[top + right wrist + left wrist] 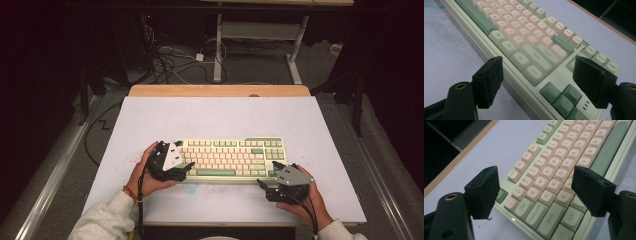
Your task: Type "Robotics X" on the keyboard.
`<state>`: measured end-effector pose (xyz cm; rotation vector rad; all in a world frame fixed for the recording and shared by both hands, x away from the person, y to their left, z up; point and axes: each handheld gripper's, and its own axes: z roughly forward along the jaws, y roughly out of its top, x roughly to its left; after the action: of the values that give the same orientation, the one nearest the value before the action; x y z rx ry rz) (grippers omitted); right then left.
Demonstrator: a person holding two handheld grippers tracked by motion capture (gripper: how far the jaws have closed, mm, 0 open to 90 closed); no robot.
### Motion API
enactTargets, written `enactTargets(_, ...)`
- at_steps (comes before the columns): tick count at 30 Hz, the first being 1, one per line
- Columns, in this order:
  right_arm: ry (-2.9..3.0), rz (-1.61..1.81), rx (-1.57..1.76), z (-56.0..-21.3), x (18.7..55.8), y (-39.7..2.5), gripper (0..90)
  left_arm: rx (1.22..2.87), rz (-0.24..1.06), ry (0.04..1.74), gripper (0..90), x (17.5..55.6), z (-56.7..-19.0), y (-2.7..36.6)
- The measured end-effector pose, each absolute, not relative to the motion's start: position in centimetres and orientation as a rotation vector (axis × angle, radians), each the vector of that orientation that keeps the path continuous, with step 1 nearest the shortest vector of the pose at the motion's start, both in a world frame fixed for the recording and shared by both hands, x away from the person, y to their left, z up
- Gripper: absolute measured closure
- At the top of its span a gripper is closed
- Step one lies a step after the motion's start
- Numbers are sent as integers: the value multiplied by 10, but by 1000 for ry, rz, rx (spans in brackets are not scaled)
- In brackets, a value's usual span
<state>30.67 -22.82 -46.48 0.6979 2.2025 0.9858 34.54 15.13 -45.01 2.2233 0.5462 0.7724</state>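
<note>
Nearest the high camera, the person's two sleeved forearms come in from the bottom, each hand carrying a pair of tongs. The left tongs (186, 168) sit at the keyboard's (230, 157) near-left corner; the right tongs (265, 185) sit at its near-right corner, just off the front edge. The keyboard lies flat on the white surface (215, 117), near the person's edge and roughly centred.

Both tongs stand wide, with nothing between their jaws. Bracketing the two ends this way looks like a set-up for gripping the keyboard at each side and lifting or shifting it level; that is a judgement, as neither pair touches it yet.

The left gripper view gives what the high view cannot: the left tongs (535, 190) hover above the Tab, Caps Lock and Shift column, one jaw outside the case over the surface (499, 150), the other over the Z and X keys. The right gripper view shows the right tongs (537, 80) straddling the arrow-key corner of the keyboard (524, 37), one jaw off its front edge, the other over its far end. The high view alone shows the overall layout.
</note>
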Motion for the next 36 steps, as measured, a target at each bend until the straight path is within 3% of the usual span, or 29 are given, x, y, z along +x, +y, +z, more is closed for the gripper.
enactTargets(23,2197,1000,702,-462,306,-230,274,2229,808,605,191,316,-463,190)
enactTargets(28,2213,1025,686,-459,304,-230,407,2228,802,624,188,312,-466,198)
enactTargets(36,2264,1084,681,-452,303,-232,740,2226,793,662,189,310,-470,207)
